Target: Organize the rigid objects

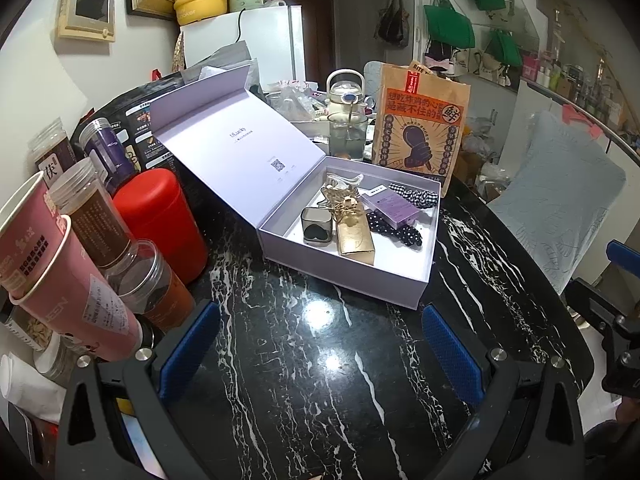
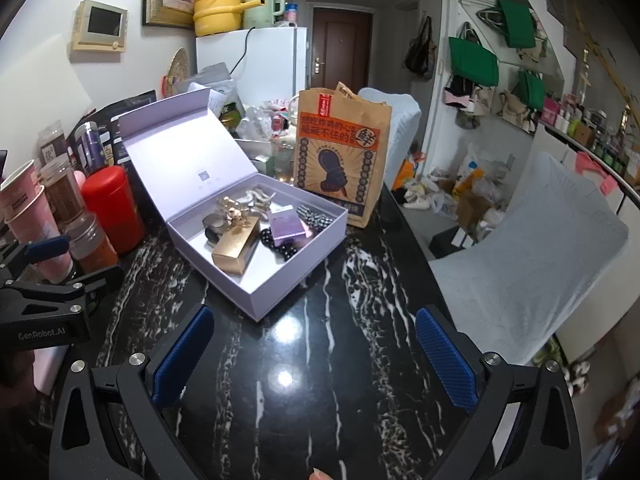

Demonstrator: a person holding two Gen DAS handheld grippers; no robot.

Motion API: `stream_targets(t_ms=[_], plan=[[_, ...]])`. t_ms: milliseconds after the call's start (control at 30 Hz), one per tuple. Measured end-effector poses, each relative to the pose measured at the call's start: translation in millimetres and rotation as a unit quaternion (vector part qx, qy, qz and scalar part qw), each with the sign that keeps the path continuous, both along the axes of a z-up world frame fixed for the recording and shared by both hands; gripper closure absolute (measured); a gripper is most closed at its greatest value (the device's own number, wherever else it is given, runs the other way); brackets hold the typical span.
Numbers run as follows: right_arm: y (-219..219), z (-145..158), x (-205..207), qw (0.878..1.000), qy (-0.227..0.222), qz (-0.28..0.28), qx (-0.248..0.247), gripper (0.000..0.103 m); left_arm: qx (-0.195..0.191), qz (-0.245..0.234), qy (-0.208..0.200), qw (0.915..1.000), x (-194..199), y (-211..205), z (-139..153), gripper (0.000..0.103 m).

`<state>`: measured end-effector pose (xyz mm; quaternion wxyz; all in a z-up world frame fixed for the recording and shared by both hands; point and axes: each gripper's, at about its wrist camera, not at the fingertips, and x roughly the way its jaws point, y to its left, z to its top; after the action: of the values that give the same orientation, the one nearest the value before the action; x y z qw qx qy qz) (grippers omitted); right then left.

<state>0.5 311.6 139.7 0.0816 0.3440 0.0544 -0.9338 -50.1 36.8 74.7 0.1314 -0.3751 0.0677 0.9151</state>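
An open lilac gift box (image 1: 344, 276) (image 2: 256, 300) sits on the black marble table, lid tilted back to the left. Inside lie a gold box (image 1: 354, 236) (image 2: 236, 246), a small purple box (image 1: 390, 204) (image 2: 286, 224), a grey square hair clip (image 1: 316, 226) (image 2: 214, 226), a gold hair clip (image 1: 340, 196), a clear claw clip (image 1: 344, 180) (image 2: 256, 198) and dotted scrunchies (image 1: 396, 232) (image 2: 278, 246). My left gripper (image 1: 320, 348) is open and empty, just short of the box. My right gripper (image 2: 316, 356) is open and empty, in front of the box.
A red canister (image 1: 160, 220) (image 2: 114, 208), paper cups (image 1: 52, 264) and jars (image 1: 96, 220) crowd the left. A brown paper bag (image 1: 420, 128) (image 2: 340, 152) stands behind the box, with a glass (image 1: 347, 140) and kettle (image 1: 346, 94). A covered chair (image 1: 560, 208) (image 2: 532, 248) is on the right.
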Motion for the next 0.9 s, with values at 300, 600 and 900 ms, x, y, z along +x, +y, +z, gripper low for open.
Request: stream_targets(t_ms=[300, 600, 900], plan=[[1, -2, -1, 1.0, -0.002, -0.001, 0.0, 0.001, -0.001, -0.002, -0.007, 1.0, -2, 0, -3, 0.0], [0, -6, -2, 1.0, -0.008, -0.002, 0.0, 0.001, -0.01, -0.003, -0.011, 0.9999, -1, 3, -6, 0.0], [1, -11, -4, 1.0, -0.016, -0.004, -0.002, 0.001, -0.008, -0.001, -0.023, 0.9997, -3, 1, -13, 0.0]])
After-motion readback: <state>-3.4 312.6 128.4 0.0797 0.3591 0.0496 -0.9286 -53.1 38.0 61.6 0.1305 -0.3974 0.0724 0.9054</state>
